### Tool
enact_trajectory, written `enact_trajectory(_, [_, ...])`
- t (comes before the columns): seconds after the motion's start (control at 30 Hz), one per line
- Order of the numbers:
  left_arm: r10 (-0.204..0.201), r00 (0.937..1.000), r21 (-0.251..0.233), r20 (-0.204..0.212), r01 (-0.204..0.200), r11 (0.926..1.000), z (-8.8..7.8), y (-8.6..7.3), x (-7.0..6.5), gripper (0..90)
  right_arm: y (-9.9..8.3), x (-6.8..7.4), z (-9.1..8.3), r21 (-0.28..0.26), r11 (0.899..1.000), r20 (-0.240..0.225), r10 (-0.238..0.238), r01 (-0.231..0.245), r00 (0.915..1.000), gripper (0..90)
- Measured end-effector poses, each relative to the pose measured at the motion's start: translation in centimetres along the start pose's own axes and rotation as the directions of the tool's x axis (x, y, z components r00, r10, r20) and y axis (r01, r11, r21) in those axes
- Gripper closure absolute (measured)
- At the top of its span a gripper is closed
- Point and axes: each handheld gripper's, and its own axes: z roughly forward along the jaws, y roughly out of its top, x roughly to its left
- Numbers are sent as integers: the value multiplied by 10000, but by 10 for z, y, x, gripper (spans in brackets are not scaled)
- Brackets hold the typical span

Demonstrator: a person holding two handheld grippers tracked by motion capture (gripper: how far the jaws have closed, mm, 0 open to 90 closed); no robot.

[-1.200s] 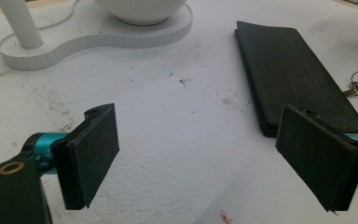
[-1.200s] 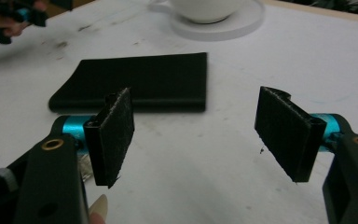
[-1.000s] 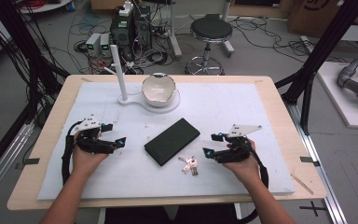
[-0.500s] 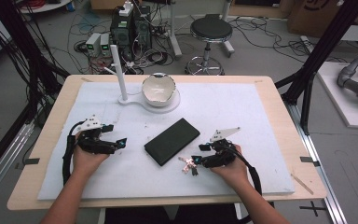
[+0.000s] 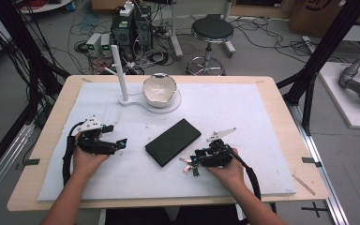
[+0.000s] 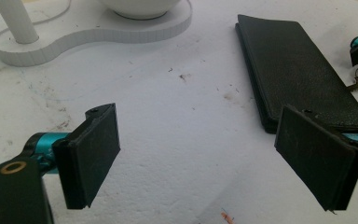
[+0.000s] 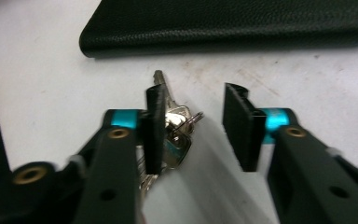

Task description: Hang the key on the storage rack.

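A bunch of keys (image 5: 185, 163) lies on the white mat just right of a black leather wallet (image 5: 173, 141). My right gripper (image 5: 192, 166) is down at the keys, and its jaws have just been closing. In the right gripper view the keys (image 7: 175, 122) sit between the jaws of that gripper (image 7: 196, 126), against the left pad (image 7: 154, 126), while the right pad stands apart from them. The wallet (image 7: 233, 23) lies just beyond. My left gripper (image 5: 120, 143) rests on the mat left of the wallet, and in its own view it stands wide open (image 6: 209, 154) with nothing between its jaws and the wallet (image 6: 298, 74) ahead at the right.
A white bowl (image 5: 159, 89) sits on a white stand base (image 5: 168, 106) with an upright post (image 5: 118, 70) at the mat's far side. The left gripper view shows this base (image 6: 98, 35) ahead. A stool and cables lie beyond the table.
My right hand has moved left and down to the keys and its jaws have narrowed around them. The left hand has not moved.
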Motion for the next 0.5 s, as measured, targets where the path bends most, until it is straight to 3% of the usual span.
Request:
enact_trajectory(0.3, [-1,10000,4,12,1,10000,0,0,0,138,0,0,2,-71,9999,-178,146,-147,9997,874])
enact_trajectory(0.5, [22,10000,-10,-5,-22,10000,0,0,0,138,1,2,2,-139,9999,-72,-28,27,10000,900])
